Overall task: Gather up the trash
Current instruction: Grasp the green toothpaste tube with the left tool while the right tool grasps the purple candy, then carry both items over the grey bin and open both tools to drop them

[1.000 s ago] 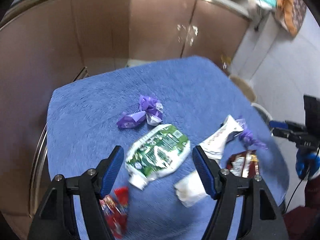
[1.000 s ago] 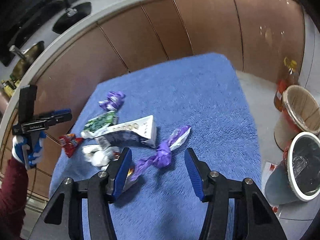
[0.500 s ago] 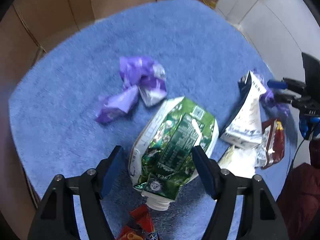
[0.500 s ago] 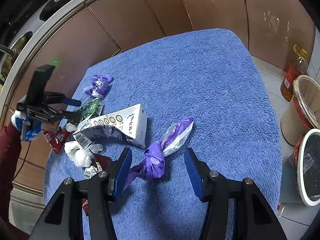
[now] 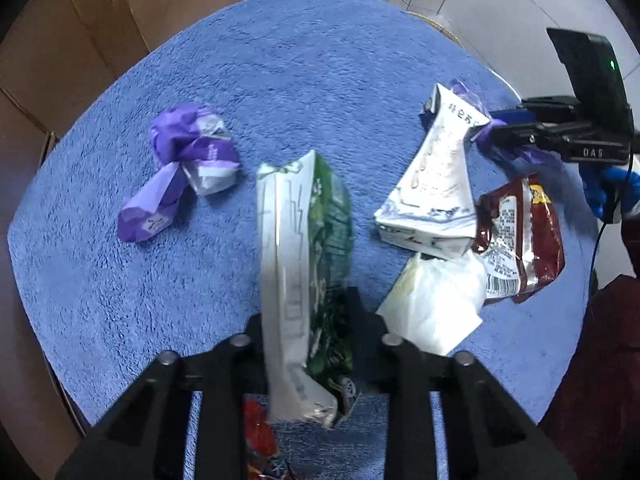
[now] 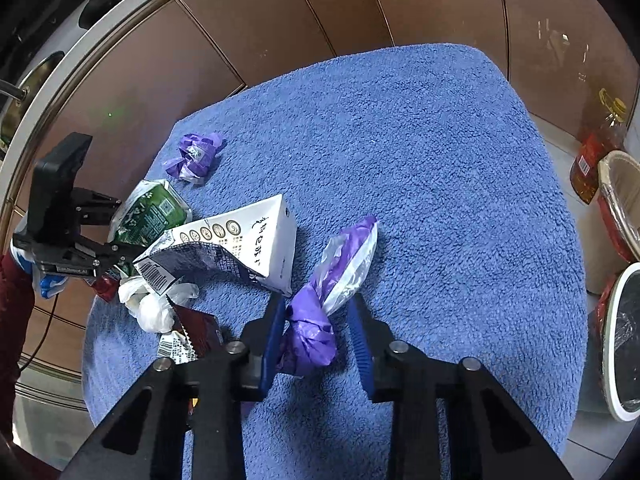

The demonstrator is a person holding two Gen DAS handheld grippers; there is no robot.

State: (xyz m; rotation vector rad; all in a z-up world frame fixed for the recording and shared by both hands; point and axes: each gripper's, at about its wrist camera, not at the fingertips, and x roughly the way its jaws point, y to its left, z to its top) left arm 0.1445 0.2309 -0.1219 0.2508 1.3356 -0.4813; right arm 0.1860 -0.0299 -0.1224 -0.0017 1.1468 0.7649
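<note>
The left gripper (image 5: 310, 320) has just been closing, and its 2 black jaws now pinch the green-and-white spouted pouch (image 5: 308, 256), which stands on edge between them above the blue terry cloth (image 5: 304, 80). Below the pouch, at the frame's bottom edge, a red wrapper (image 5: 260, 432) lies on the cloth. Just right of the jaws sits a crumpled white tissue (image 5: 436, 304), touching the flattened white milk carton (image 5: 436, 192) beyond it and the dark red snack bag (image 5: 520, 240) beside it. Further left, well apart from the pouch, a crumpled purple wrapper (image 5: 184, 168) rests alone.

In the right wrist view, the right gripper (image 6: 318, 340) has also just been closing. Its 2 blue pads flank the knotted end of a twisted purple-and-white plastic bag (image 6: 332, 292); the left pad touches the knot, while whether the right pad touches it I cannot tell. The bag's far end lies on the cloth. Off the cloth's right edge stand a white-rimmed bin (image 6: 624, 340), a brown-lined basket (image 6: 620, 204) and, furthest, an oil bottle (image 6: 596, 160).
</note>
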